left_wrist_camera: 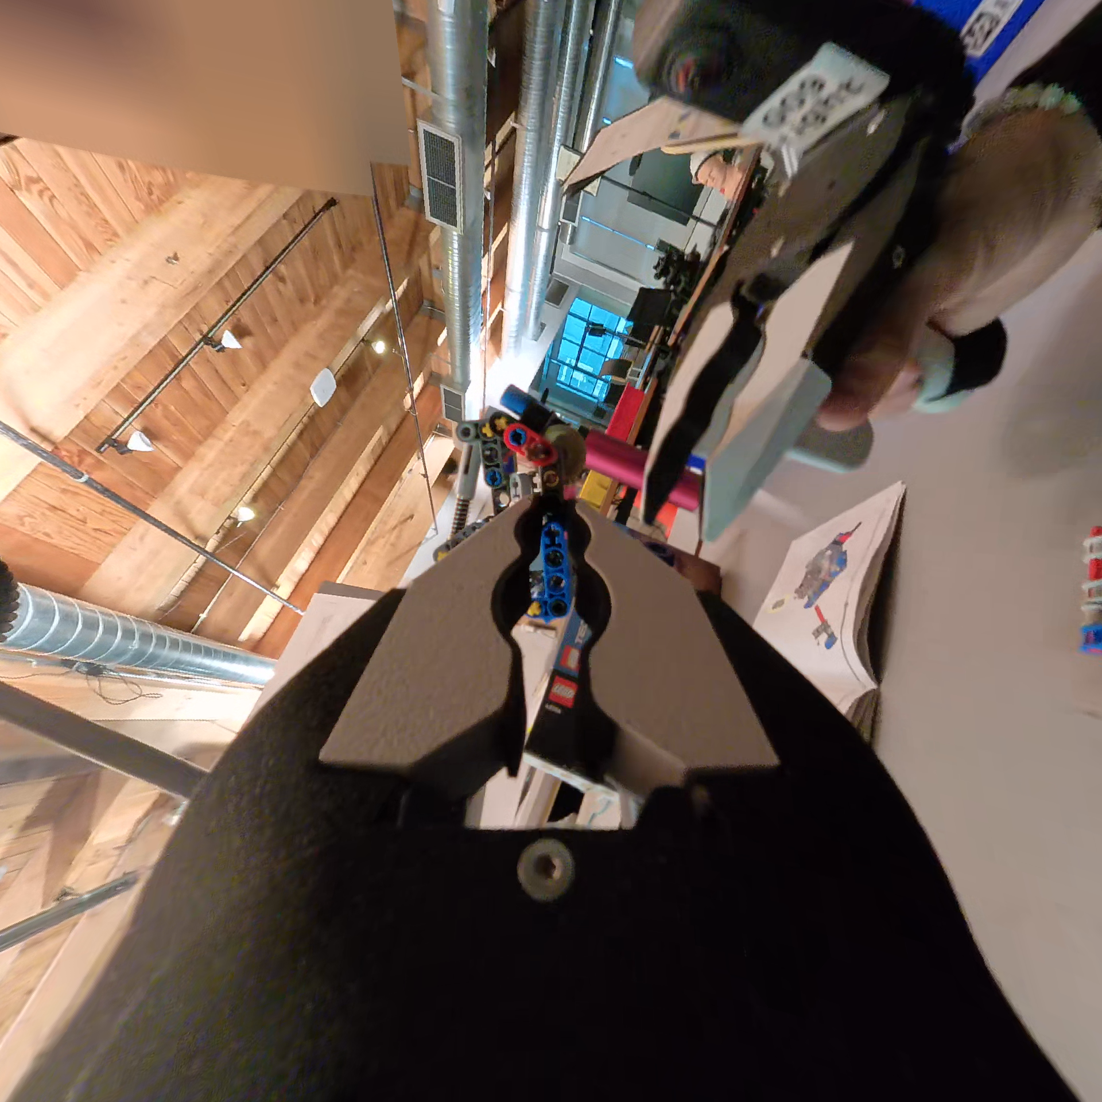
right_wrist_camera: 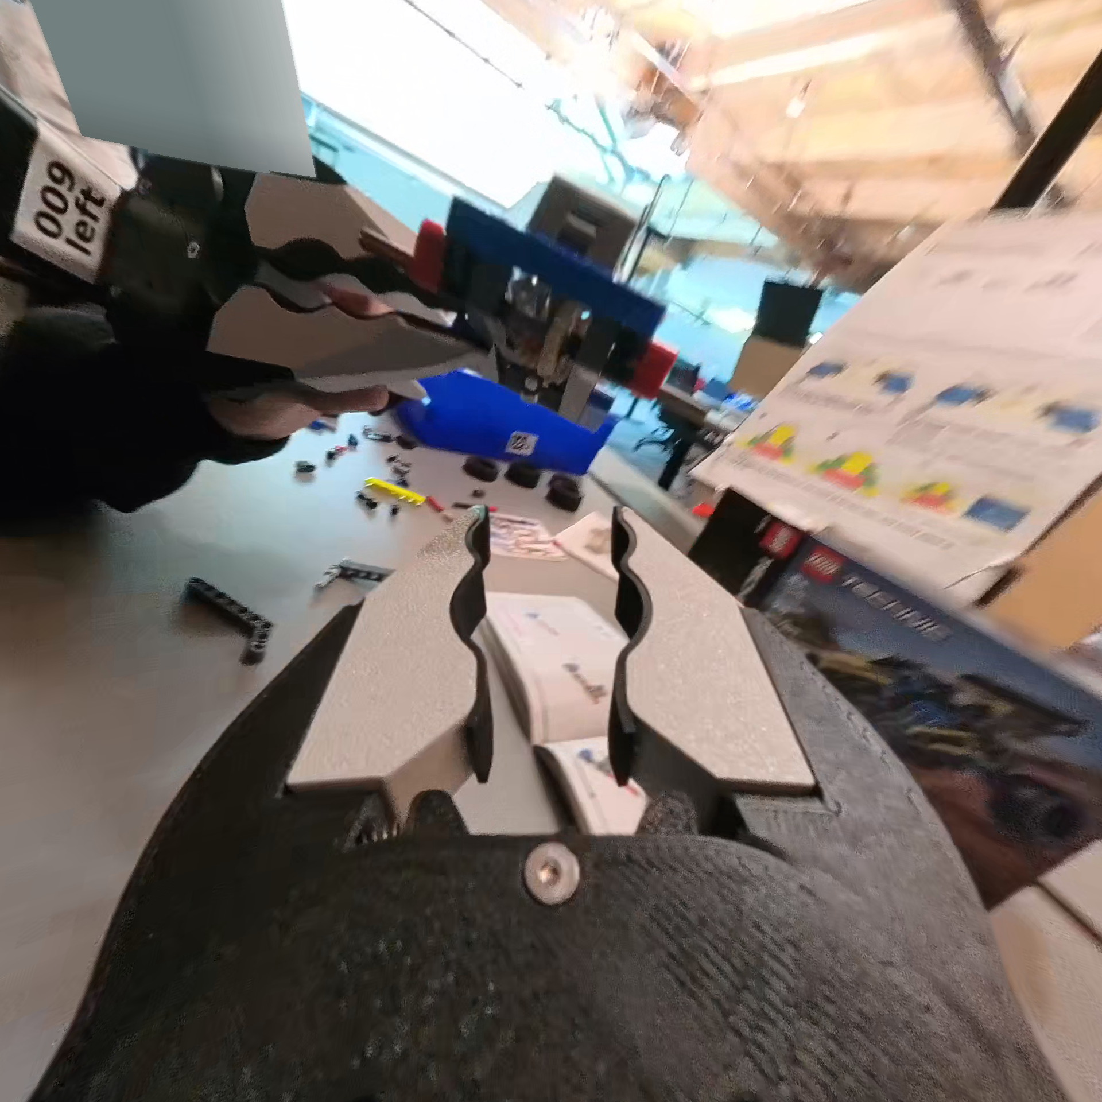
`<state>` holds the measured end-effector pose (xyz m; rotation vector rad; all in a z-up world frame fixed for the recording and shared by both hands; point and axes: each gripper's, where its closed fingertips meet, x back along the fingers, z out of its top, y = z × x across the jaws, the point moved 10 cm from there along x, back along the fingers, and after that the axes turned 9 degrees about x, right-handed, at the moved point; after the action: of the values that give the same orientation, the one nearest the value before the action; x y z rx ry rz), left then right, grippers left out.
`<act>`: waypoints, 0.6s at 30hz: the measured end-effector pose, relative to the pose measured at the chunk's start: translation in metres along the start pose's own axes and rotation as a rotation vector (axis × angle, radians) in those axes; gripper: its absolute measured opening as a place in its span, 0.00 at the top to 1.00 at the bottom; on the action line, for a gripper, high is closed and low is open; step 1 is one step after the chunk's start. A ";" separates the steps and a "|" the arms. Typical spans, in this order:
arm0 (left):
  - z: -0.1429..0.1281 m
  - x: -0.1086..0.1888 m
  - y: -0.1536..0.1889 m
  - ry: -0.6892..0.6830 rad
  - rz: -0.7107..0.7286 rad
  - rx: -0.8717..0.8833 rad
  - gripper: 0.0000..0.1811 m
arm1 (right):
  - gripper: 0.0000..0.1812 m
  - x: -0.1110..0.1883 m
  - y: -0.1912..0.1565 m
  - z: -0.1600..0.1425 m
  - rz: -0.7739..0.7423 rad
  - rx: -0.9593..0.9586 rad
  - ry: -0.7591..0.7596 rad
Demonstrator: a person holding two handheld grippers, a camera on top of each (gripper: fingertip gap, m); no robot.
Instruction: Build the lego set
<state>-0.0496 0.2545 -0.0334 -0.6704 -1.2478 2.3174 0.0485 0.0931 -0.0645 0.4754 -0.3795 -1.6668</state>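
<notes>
My left gripper (left_wrist_camera: 553, 507) is shut on a small lego assembly (left_wrist_camera: 525, 444) of grey, black, red and blue beams and holds it up in the air; a blue beam (left_wrist_camera: 554, 560) of it sits between the jaws. In the right wrist view the same gripper (right_wrist_camera: 453, 358) holds the blurred assembly (right_wrist_camera: 548, 340) at upper left. My right gripper (right_wrist_camera: 548, 519) is open and empty, low over the open instruction booklet (right_wrist_camera: 554, 644). In the left wrist view the right gripper (left_wrist_camera: 686, 507) hangs just right of the assembly, apart from it.
Loose pieces lie on the grey table (right_wrist_camera: 119, 686): a yellow beam (right_wrist_camera: 393, 490), a black angled beam (right_wrist_camera: 229, 608), a grey piece (right_wrist_camera: 355, 573), black tyres (right_wrist_camera: 525, 474). A blue bin (right_wrist_camera: 495, 423) stands behind them. The lego box (right_wrist_camera: 894, 632) lies at right. Across from one pair of fingers to the other is roughly 6 centimetres.
</notes>
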 end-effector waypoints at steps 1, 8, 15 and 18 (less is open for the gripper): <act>0.000 0.000 0.000 0.014 -0.001 0.028 0.98 | 0.79 -0.003 -0.002 -0.002 0.032 -0.041 -0.015; -0.006 0.006 -0.016 0.175 0.036 0.419 0.98 | 0.80 -0.013 -0.009 -0.002 0.082 -0.140 -0.018; -0.027 0.015 -0.035 0.387 0.071 0.913 0.98 | 0.81 -0.026 -0.017 0.006 0.091 -0.231 0.035; -0.038 0.016 -0.039 0.514 0.073 1.172 0.98 | 0.82 -0.031 -0.020 0.010 0.099 -0.297 0.083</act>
<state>-0.0348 0.3080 -0.0222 -0.7486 0.3952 2.2046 0.0295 0.1260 -0.0629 0.2980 -0.0886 -1.5694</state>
